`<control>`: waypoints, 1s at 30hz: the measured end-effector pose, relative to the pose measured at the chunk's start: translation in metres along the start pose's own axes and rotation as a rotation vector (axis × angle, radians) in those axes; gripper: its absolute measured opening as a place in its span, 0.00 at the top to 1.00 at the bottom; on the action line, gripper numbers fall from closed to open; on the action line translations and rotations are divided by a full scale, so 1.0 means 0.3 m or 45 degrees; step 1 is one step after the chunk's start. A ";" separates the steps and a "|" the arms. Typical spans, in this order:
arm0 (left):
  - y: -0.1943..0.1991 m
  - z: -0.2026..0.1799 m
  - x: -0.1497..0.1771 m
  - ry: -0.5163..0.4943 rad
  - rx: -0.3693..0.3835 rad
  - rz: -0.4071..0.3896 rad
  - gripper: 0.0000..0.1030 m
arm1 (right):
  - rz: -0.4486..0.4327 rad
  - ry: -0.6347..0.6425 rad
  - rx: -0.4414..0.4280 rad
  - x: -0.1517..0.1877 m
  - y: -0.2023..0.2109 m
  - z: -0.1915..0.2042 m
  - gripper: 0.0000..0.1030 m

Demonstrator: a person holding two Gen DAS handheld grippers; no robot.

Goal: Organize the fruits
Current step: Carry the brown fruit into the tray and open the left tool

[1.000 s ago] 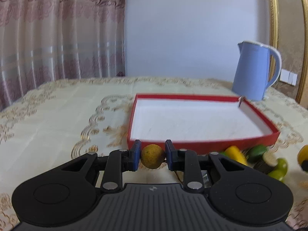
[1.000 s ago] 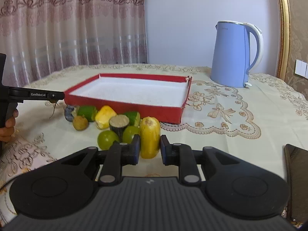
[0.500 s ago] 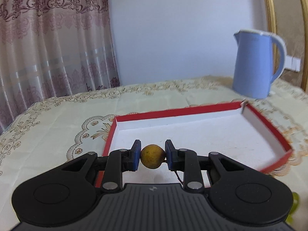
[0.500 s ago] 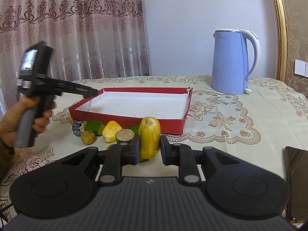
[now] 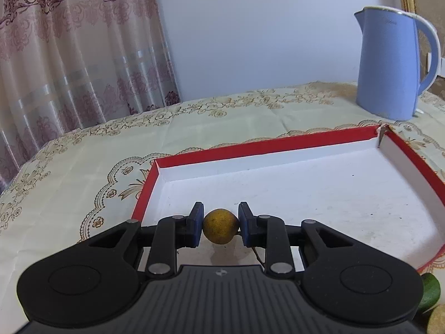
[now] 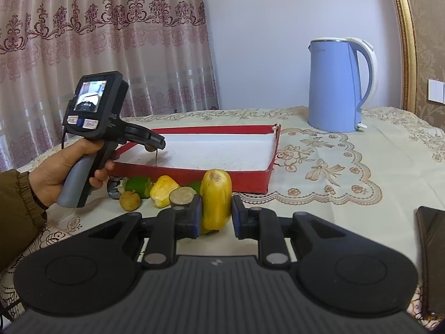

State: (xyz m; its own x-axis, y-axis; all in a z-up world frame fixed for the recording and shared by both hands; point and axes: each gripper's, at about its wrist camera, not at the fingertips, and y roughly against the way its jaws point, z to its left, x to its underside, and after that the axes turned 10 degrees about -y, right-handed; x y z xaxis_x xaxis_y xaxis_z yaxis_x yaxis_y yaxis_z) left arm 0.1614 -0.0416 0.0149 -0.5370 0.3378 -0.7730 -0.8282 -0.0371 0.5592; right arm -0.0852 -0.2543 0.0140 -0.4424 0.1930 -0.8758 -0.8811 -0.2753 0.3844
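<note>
Small round fruit (image 5: pixel 220 229) held over the red tray (image 5: pixel 283 146); long yellow fruit (image 6: pixel 216 198) gripped near the pile.

The left gripper (image 5: pixel 220 226) clamps the rough-skinned yellow-brown ball above the tray's white floor, near its left corner. The right gripper (image 6: pixel 214 217) clasps the smooth, upright yellow fruit just before the tray's near wall, beside cut green and yellow pieces (image 6: pixel 164 190) on the embroidered counter (image 6: pixel 347 172). A glossy blue kettle (image 6: pixel 338 83) stands behind.

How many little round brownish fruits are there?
2. The first fruit is in the left gripper over the red tray; the second fruit lies on the tablecloth beside the green fruit. Others may be hidden.
</note>
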 end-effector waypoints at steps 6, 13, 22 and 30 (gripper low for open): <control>-0.015 -0.004 -0.006 -0.014 -0.021 0.017 0.75 | 0.006 -0.004 -0.004 0.003 -0.007 -0.002 0.79; 0.000 -0.008 -0.008 -0.017 -0.034 0.016 0.75 | 0.005 0.000 -0.007 0.004 -0.005 0.008 0.79; 0.029 0.014 -0.005 0.010 -0.068 0.000 0.42 | 0.002 0.006 -0.013 0.000 -0.014 0.017 0.79; 0.103 0.036 0.009 -0.001 -0.120 -0.036 0.37 | -0.002 0.013 -0.023 -0.005 -0.026 0.035 0.79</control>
State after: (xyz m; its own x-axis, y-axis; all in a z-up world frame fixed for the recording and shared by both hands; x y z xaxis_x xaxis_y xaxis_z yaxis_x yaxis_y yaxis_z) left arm 0.1360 -0.0318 0.0334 -0.5133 0.3406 -0.7877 -0.8544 -0.1160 0.5065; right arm -0.0794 -0.2425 0.0155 -0.4393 0.1839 -0.8793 -0.8787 -0.2917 0.3779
